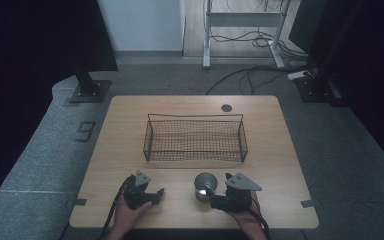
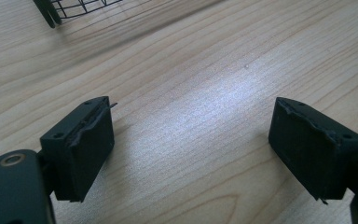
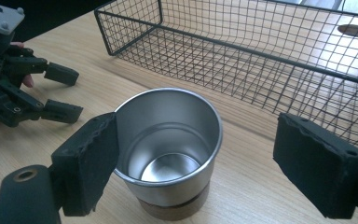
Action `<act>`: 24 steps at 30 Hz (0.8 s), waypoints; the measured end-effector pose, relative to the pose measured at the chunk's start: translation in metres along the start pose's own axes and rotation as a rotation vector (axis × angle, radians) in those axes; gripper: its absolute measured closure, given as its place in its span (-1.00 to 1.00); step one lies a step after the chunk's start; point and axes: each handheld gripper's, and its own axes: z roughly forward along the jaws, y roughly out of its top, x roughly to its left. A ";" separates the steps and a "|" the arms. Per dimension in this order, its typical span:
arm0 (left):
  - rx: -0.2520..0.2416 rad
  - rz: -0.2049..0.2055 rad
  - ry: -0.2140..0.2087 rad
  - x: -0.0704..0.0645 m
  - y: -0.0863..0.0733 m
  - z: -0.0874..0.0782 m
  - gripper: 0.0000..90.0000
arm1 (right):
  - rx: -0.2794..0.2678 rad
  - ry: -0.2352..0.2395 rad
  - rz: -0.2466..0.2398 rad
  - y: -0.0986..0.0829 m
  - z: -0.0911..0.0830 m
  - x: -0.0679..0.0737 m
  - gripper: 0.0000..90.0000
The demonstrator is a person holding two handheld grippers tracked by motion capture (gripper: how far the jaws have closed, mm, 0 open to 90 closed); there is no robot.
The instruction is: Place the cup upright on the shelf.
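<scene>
Both grippers rest near the table's front edge, jaws apart. Right gripper straddles an empty steel cup before the empty wire basket; left gripper holds nothing.

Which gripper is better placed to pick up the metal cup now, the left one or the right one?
The right gripper. Its open jaws already stand on either side of the metal cup, just in front of the wire basket. The left gripper is open over bare table, apart from the cup.

High view overhead, facing forward; gripper views close, perhaps sharing basket
</scene>
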 end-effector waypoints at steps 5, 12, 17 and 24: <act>0.000 0.000 0.000 0.000 0.000 0.000 -0.69 | 0.017 0.004 -0.004 -0.001 0.006 0.003 -0.71; 0.000 0.000 -0.001 0.000 0.000 0.000 -0.69 | 0.027 0.038 -0.004 -0.002 0.015 0.008 -0.80; 0.000 0.000 0.000 0.000 0.000 0.000 -0.69 | 0.049 0.038 -0.012 -0.002 0.024 0.014 -0.86; 0.000 0.000 -0.001 0.000 0.000 0.000 -0.69 | 0.089 0.029 -0.026 0.001 0.037 0.018 -0.96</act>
